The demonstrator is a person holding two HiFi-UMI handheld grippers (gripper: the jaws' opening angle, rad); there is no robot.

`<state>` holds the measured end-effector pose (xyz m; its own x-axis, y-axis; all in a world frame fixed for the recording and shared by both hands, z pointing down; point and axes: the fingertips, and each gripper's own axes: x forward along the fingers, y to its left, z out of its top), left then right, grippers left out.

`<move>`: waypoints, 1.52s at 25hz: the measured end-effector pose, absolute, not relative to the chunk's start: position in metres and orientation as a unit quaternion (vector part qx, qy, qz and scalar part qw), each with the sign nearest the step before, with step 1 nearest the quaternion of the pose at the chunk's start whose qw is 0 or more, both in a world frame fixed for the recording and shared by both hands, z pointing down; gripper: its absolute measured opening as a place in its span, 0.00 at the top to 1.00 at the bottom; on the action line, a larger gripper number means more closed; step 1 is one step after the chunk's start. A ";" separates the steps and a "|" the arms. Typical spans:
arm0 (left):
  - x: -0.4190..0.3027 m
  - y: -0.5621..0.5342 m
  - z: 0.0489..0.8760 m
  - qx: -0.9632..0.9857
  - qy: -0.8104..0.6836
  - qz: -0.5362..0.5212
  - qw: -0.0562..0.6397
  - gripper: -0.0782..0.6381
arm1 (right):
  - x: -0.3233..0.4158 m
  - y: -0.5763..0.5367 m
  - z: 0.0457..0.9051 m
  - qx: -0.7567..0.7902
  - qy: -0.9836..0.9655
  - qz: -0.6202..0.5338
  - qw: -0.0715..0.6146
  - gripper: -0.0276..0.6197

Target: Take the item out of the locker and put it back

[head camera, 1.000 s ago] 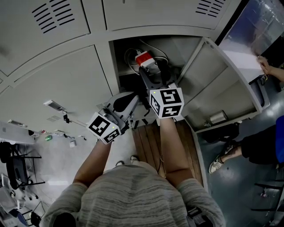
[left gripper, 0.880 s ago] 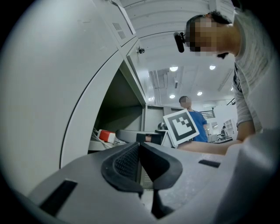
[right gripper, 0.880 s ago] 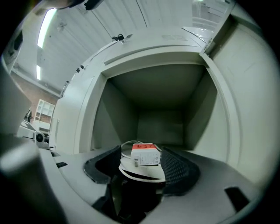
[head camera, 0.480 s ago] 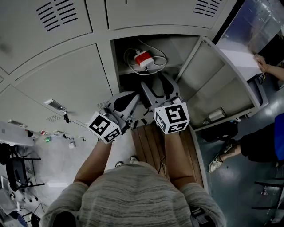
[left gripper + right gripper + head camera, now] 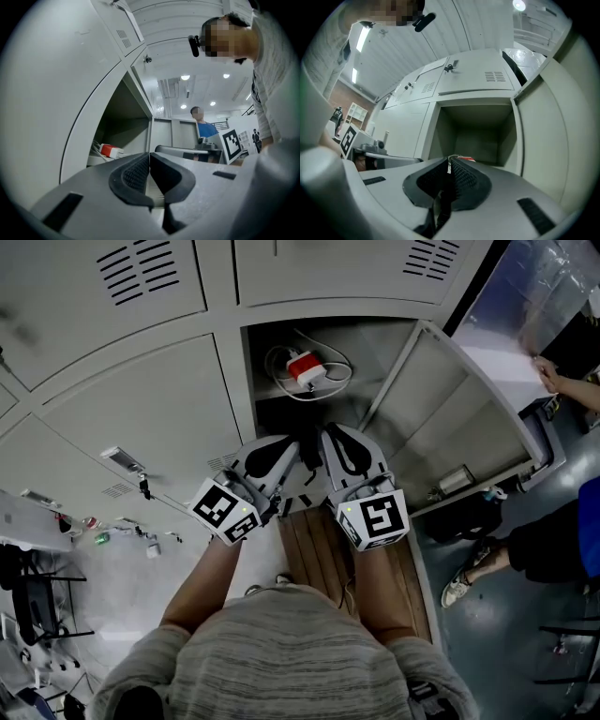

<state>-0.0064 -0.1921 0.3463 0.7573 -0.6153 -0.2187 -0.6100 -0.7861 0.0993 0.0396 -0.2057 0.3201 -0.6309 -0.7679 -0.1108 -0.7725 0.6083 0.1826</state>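
A red and white charger [image 5: 305, 368] with a coiled white cable lies on the shelf inside the open locker [image 5: 375, 341]. It also shows in the left gripper view [image 5: 111, 150], and only its red top [image 5: 465, 159] peeks over the jaws in the right gripper view. My right gripper [image 5: 330, 435] is below the locker opening, apart from the charger. Its jaws are closing, the pads meet, and nothing is between them [image 5: 449, 161]. My left gripper [image 5: 292, 444] hangs beside it, shut and empty [image 5: 149, 159].
The locker door [image 5: 450, 418] stands swung open to the right. Closed locker doors [image 5: 141, 399] fill the left and top. A wooden strip [image 5: 314, 549] lies on the floor under my arms. A person [image 5: 553, 540] stands at the right, and chairs [image 5: 37, 596] at the far left.
My right gripper has pulled back out of the locker toward me and its jaws have closed empty. The charger stays on the shelf. The left gripper has hardly moved.
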 end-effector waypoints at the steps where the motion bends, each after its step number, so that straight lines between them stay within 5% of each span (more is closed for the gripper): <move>1: -0.006 -0.191 0.346 0.938 -0.326 -0.121 0.011 0.88 | 0.040 -0.202 0.321 -0.428 0.897 0.108 0.010 0.90; 38: 0.027 -0.173 0.341 0.943 -0.312 -0.117 -0.001 0.88 | 0.065 -0.162 0.311 -0.404 0.908 0.106 0.037 0.92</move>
